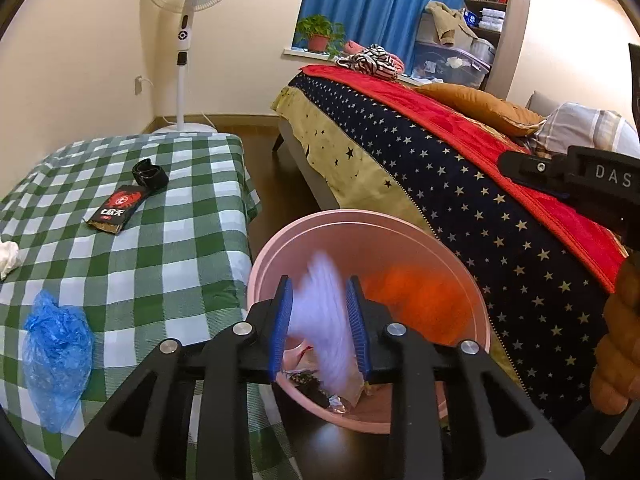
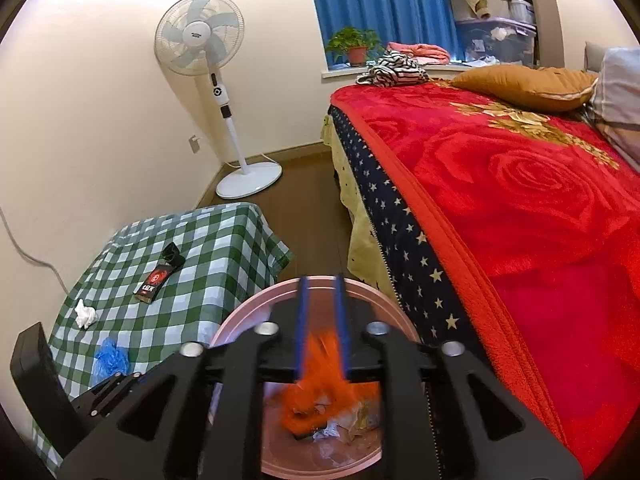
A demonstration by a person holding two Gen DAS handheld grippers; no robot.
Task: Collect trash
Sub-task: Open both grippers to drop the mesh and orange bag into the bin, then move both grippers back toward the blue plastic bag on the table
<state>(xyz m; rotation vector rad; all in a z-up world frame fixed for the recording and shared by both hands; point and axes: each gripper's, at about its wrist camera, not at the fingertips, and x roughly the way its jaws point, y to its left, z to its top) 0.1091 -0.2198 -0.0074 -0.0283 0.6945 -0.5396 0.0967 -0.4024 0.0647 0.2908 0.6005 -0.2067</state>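
Note:
A pink trash bin (image 1: 476, 300) stands on the floor between the checked table and the bed; it also shows in the right wrist view (image 2: 236, 322). My left gripper (image 1: 320, 312) is open above the bin, and a blurred white piece (image 1: 324, 316) is falling between its pads. My right gripper (image 2: 322, 332) is open above the bin, and a blurred orange piece (image 2: 320, 384) is dropping from it; it also shows in the left wrist view (image 1: 416, 292). Crumpled scraps (image 2: 344, 428) lie in the bin.
The green checked table (image 1: 160, 280) holds a blue plastic bag (image 1: 56, 352), a white tissue (image 1: 8, 260), a black-and-red packet (image 1: 116, 210) and a black object (image 1: 150, 174). The bed with a red blanket (image 2: 520, 208) is on the right. A standing fan (image 2: 224, 100) is by the wall.

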